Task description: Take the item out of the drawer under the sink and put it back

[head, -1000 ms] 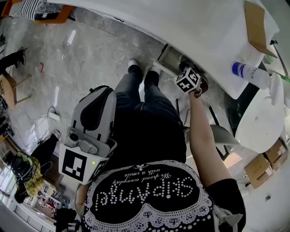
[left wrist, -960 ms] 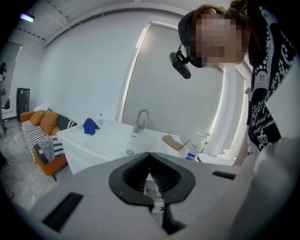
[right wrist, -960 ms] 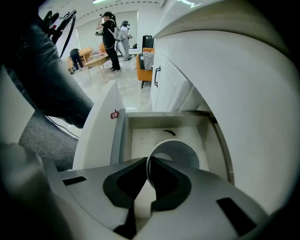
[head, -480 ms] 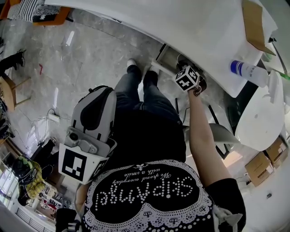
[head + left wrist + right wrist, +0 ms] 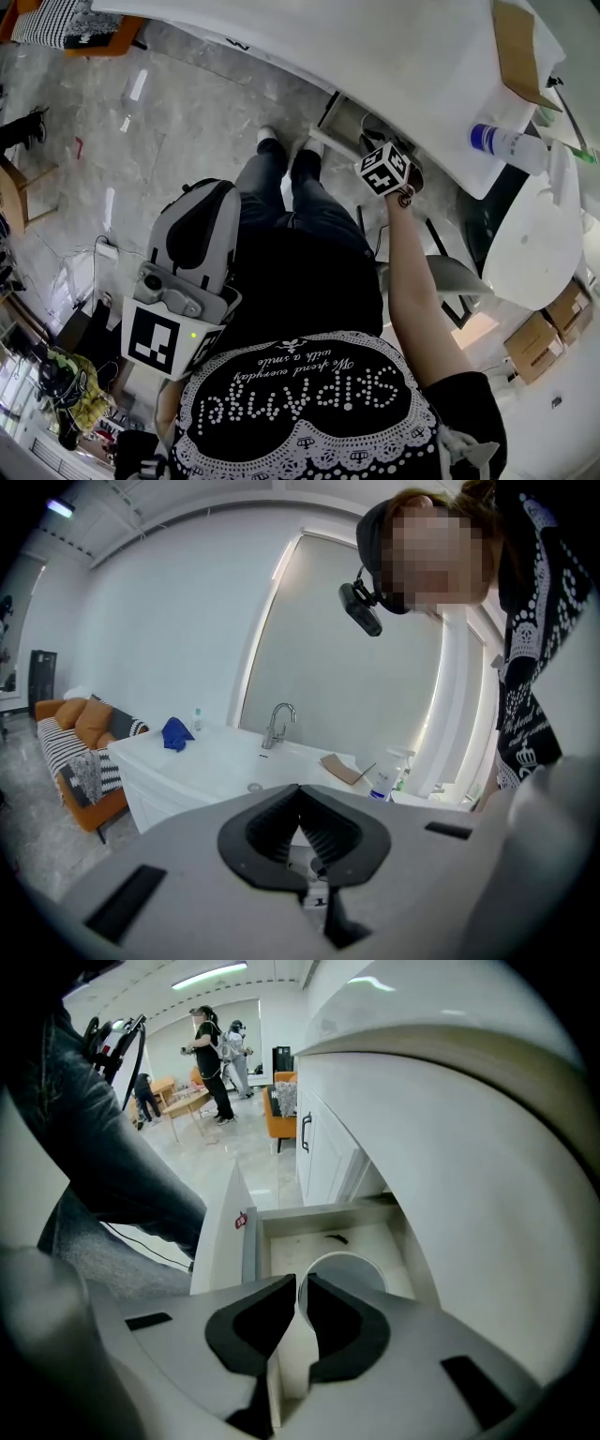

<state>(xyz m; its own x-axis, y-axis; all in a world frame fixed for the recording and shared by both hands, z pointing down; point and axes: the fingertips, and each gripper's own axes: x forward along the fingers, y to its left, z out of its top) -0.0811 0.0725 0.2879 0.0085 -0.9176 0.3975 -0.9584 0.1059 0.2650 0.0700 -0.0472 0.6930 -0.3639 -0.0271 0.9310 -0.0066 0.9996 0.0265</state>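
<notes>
The right gripper [image 5: 302, 1281], jaws pinched nearly together on the rim of a white round bowl [image 5: 356, 1269], has it inside the open white drawer [image 5: 246, 1241], so lifting out and returning apparently remain, while the left gripper [image 5: 300, 791] idles closed and empty.

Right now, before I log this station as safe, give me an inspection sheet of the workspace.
Surface: white sink counter with faucet; marble floor below.
Job's things: drawer under the counter stands open; white round container inside it.
Clutter: cardboard piece, bottle and blue cloth on the counter; small dark scrap in the drawer.
Grippers: left gripper shut, empty, at the person's side; right gripper shut on the container's rim.
Cables: black cable on the floor.
Surroundings: orange sofa; people standing across the room.
</notes>
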